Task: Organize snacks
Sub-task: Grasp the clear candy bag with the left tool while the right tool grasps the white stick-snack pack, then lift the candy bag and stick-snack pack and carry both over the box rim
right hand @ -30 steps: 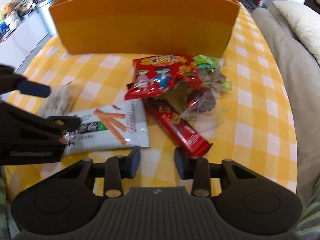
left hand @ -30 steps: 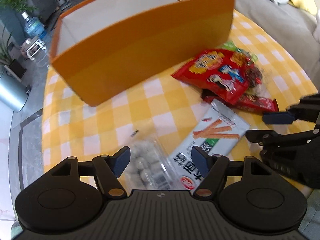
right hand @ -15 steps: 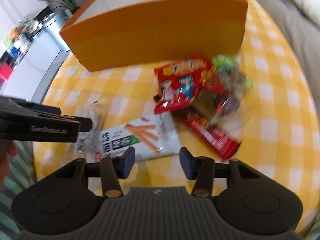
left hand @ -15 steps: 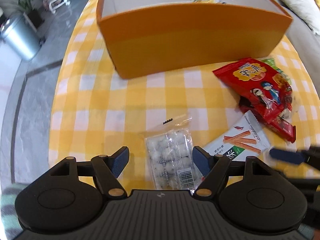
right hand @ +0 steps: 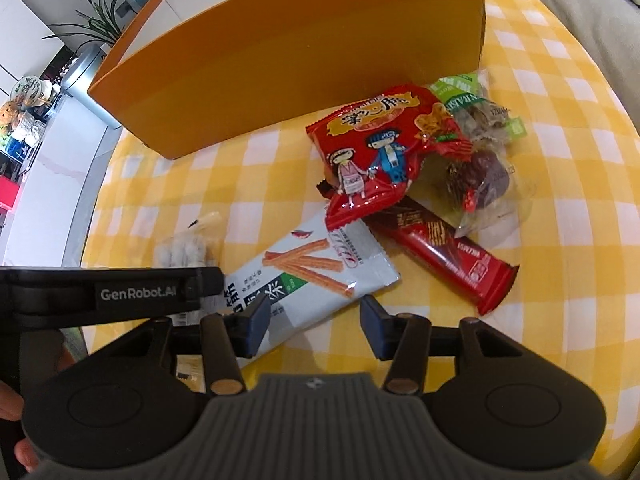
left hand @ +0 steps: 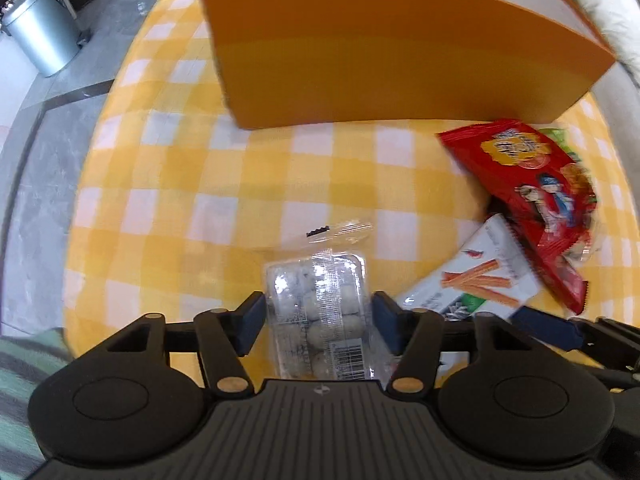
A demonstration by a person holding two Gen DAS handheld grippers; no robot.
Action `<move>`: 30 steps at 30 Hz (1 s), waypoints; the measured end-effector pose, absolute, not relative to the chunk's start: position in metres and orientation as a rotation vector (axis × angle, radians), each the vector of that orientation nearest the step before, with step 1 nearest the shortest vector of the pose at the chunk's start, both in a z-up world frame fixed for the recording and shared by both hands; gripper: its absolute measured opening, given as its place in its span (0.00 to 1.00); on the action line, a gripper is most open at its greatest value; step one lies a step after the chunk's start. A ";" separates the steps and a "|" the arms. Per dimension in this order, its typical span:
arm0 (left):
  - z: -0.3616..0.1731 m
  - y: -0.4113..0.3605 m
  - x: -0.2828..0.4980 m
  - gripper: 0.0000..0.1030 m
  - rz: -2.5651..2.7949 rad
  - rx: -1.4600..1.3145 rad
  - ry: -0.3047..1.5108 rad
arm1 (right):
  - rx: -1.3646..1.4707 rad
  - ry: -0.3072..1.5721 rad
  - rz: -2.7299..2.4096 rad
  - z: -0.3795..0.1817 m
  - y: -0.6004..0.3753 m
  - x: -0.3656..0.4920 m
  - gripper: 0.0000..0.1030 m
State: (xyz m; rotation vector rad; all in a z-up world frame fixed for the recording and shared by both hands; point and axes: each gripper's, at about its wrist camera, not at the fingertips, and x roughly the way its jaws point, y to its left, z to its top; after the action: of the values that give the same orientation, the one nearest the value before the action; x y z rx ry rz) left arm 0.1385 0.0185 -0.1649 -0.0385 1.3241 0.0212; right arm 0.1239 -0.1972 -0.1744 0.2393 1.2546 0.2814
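A clear pack of white round sweets (left hand: 320, 304) lies on the yellow checked tablecloth between the fingers of my open left gripper (left hand: 316, 326), which straddles it without clamping. It also shows in the right wrist view (right hand: 184, 250). My right gripper (right hand: 314, 326) is open over the near end of a white snack-stick packet (right hand: 308, 270). Beyond it lie a red cartoon chip bag (right hand: 378, 152), a red wafer bar (right hand: 444, 254) and clear packs of dried fruit (right hand: 480, 160). A big orange box (right hand: 288, 52) stands behind.
The left gripper's body (right hand: 108, 292) crosses the right view at the left. A sofa with cushions (left hand: 600, 12) lies to the right of the table. A metal bin (left hand: 40, 36) and plants stand on the floor to the left.
My left gripper has moved forward and narrowed around the pack of white sweets. My right gripper has moved down toward the white stick packet.
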 end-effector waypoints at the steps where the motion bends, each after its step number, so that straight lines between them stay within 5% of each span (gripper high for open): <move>1: -0.165 0.021 0.139 0.63 0.034 -0.012 1.321 | 0.246 1.254 0.273 -0.174 -0.197 0.125 0.48; 18: -0.160 0.054 0.151 0.63 0.210 -0.009 1.311 | 0.104 1.187 0.065 -0.183 -0.137 0.140 0.76; 20: -0.160 0.053 0.151 0.63 0.184 -0.028 1.319 | 0.072 1.189 0.106 -0.188 -0.131 0.140 0.87; 30: -0.163 0.025 0.140 0.63 0.096 0.048 1.326 | -0.085 1.170 0.231 -0.185 -0.146 0.123 0.67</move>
State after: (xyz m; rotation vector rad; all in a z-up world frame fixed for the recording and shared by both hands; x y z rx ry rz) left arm 0.1400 0.0249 -0.1632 0.0482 1.3264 0.0959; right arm 0.1235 -0.1463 -0.1850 -0.0847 1.1695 0.2312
